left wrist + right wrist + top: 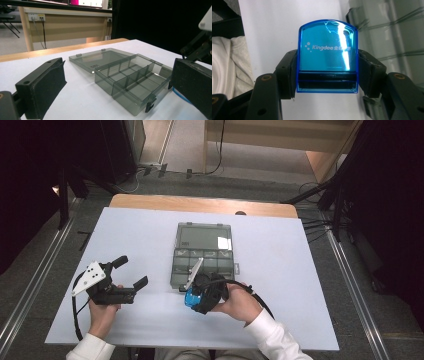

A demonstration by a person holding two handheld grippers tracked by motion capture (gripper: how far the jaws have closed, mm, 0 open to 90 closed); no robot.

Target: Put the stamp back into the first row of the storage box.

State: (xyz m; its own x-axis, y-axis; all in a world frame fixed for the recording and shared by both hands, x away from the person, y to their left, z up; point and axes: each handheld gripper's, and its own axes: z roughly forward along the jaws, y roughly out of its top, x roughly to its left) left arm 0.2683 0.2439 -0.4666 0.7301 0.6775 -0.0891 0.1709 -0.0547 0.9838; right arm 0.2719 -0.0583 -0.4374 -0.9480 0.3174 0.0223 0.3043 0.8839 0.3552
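The right gripper is clamping a blue translucent block marked "Kingdee" between both jaws, at the centre of the right gripper view. In the high view it is sitting just below the open grey compartment box. The left gripper, lower left, is resting with jaws spread, gripping nothing.
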